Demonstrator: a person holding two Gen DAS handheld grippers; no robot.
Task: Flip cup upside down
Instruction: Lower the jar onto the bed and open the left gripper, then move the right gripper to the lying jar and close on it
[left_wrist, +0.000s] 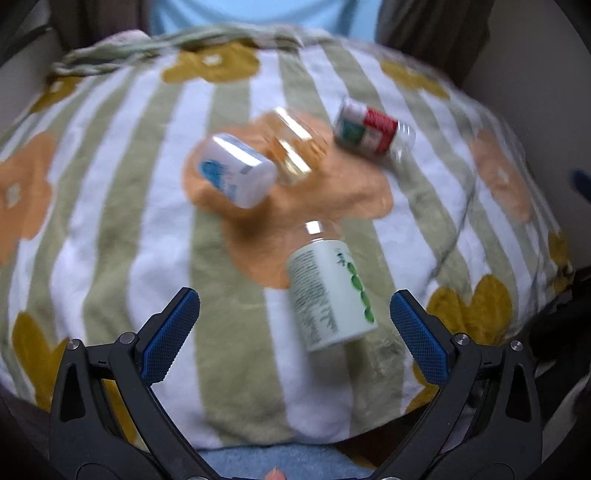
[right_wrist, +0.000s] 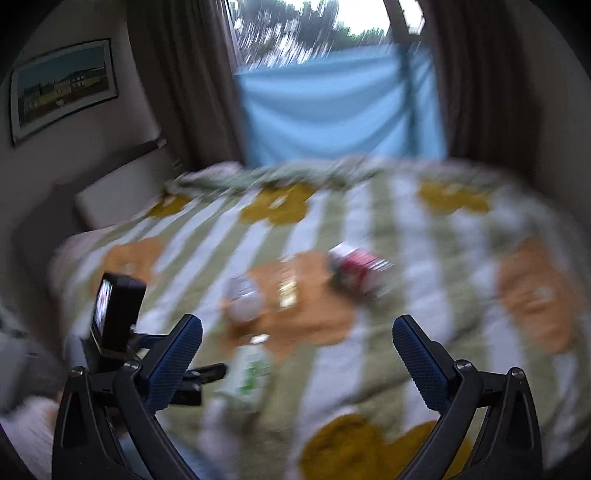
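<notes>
Several cups lie on their sides on a striped flowered blanket (left_wrist: 122, 192). The nearest is a pale green cup (left_wrist: 330, 291) with a green plant print, between and just beyond my left gripper's (left_wrist: 293, 314) open fingers. Farther off lie a white cup with blue print (left_wrist: 238, 170), a clear amber glass (left_wrist: 293, 147) and a red and green cup (left_wrist: 371, 129). My right gripper (right_wrist: 297, 347) is open and empty above the blanket (right_wrist: 424, 258). Its blurred view shows the green cup (right_wrist: 251, 376), the white cup (right_wrist: 243, 299) and the red cup (right_wrist: 358, 269).
The left gripper's camera body (right_wrist: 114, 310) shows at the right wrist view's lower left. A framed picture (right_wrist: 62, 88), dark curtains (right_wrist: 480, 81) and a blue sheet (right_wrist: 332, 110) over the window stand behind the bed. A pillow (right_wrist: 122, 188) lies at the far left.
</notes>
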